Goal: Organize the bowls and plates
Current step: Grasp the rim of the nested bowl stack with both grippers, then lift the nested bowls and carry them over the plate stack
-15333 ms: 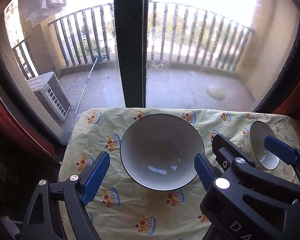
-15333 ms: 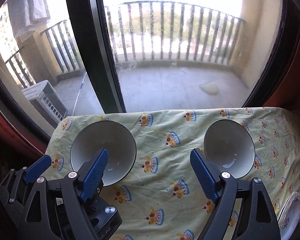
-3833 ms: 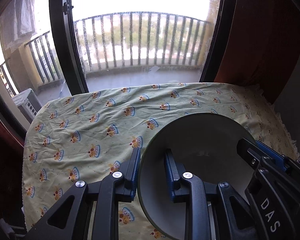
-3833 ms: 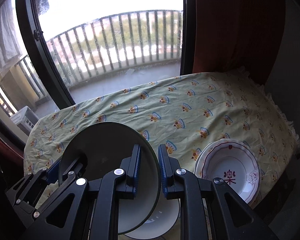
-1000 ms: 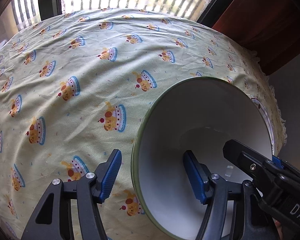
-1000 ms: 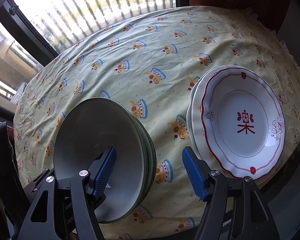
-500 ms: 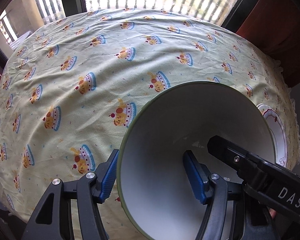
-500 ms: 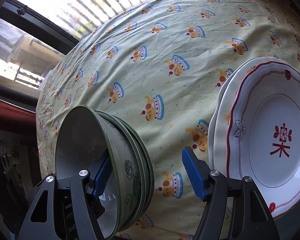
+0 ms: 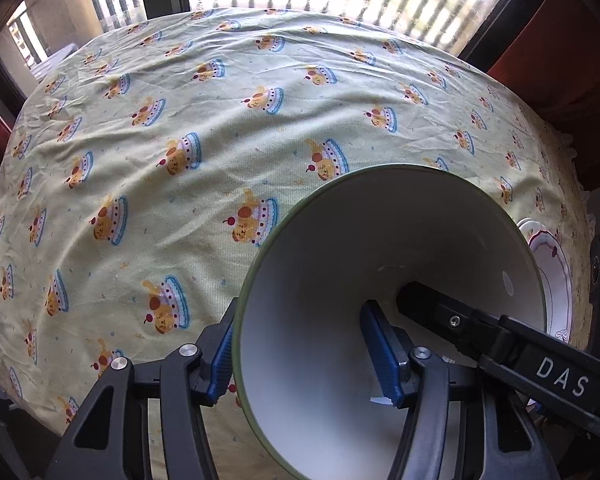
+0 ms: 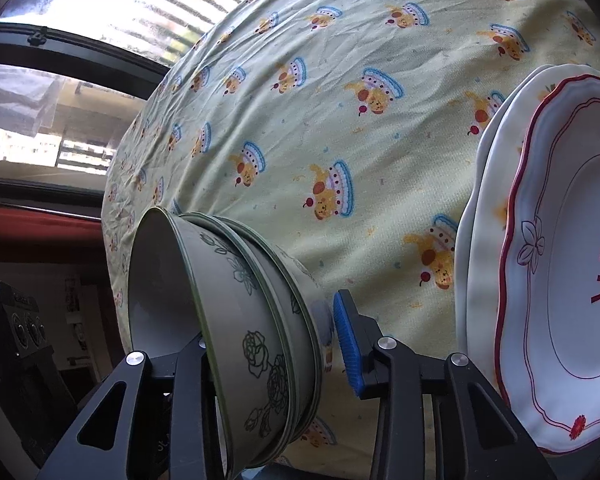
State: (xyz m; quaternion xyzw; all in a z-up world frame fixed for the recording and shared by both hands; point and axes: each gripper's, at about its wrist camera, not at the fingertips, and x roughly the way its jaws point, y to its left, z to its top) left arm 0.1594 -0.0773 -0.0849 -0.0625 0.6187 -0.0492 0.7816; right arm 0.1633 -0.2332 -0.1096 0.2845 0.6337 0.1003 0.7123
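A stack of green-rimmed bowls with rose outlines (image 10: 240,320) stands nested on the yellow tablecloth; its white inside fills the left wrist view (image 9: 380,280). My left gripper (image 9: 304,352) is open, one blue finger outside the rim, the other inside the top bowl. My right gripper (image 10: 276,344) is open, its right finger (image 10: 346,340) beside the stack, its left finger hidden behind the bowls. The right gripper's black body (image 9: 500,332) reaches into the bowl. A stack of white red-trimmed plates (image 10: 548,260) lies to the right, also at the left wrist view's edge (image 9: 552,280).
The table (image 9: 220,140) wears a yellow cloth printed with cakes and runs back to a window with balcony railings. A red curtain (image 9: 560,60) hangs at the far right. The table's near edge lies just under the bowls and plates.
Both cameras have tilted and closed in on the bowl stack. The left gripper's outer finger now sits closer to the bowl rim. The bowls and plates have stayed put.
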